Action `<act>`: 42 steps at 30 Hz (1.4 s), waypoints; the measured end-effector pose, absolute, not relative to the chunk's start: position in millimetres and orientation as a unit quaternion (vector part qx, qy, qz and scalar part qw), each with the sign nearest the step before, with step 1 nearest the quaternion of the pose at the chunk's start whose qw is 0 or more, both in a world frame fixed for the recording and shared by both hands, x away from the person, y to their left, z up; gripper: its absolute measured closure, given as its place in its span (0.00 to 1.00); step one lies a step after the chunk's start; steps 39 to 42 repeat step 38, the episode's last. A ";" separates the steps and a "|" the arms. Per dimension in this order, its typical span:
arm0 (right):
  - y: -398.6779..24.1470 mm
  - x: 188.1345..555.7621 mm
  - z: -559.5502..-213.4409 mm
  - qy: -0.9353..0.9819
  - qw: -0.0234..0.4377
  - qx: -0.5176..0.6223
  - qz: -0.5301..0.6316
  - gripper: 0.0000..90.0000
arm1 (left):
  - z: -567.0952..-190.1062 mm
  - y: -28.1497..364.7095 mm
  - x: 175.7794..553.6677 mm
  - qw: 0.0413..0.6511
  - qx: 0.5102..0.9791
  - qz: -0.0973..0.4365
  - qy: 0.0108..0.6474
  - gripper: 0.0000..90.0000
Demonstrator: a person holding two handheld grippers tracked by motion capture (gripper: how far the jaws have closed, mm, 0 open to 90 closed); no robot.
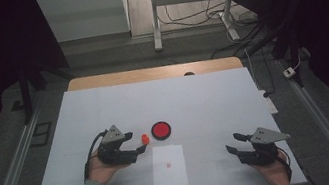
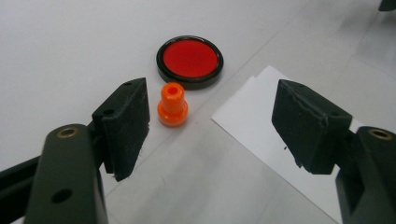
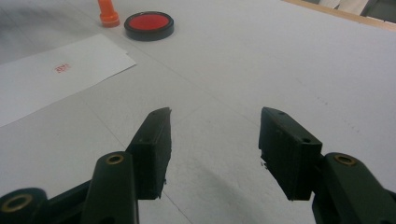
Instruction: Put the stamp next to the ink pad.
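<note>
A small orange stamp point(image 1: 145, 138) point(image 2: 172, 105) point(image 3: 108, 13) stands upright on the white table cover, just left of a round black-rimmed red ink pad point(image 1: 161, 130) point(image 2: 189, 61) point(image 3: 149, 24). A white sheet of paper point(image 1: 169, 168) point(image 2: 275, 140) point(image 3: 51, 74) lies nearer the person and bears a small red mark point(image 1: 168, 164) point(image 3: 62, 68). My left gripper point(image 1: 136, 144) point(image 2: 212, 126) is open, its jaws apart from the stamp, which sits just beyond the left jaw. My right gripper point(image 1: 233, 143) point(image 3: 214, 144) rests open over bare table at the right, nothing between its jaws.
The white cover point(image 1: 204, 101) spans a wooden table whose far edge point(image 1: 154, 72) shows at the back. Beyond stand a desk frame with loose cables point(image 1: 190, 14). A metal rail point(image 1: 8, 184) runs along the left side.
</note>
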State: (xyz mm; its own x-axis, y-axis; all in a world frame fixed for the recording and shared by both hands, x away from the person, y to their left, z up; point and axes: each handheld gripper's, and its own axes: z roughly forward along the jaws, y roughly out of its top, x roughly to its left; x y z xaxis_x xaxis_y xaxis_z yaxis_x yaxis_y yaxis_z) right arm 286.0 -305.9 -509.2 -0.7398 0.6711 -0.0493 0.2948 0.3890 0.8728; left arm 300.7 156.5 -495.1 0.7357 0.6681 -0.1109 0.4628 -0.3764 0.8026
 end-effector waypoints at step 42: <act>-305.1 284.1 -508.5 0.816 0.221 0.277 0.456 0.48 | -513.1 210.1 244.7 0.429 0.816 0.123 0.367 0.32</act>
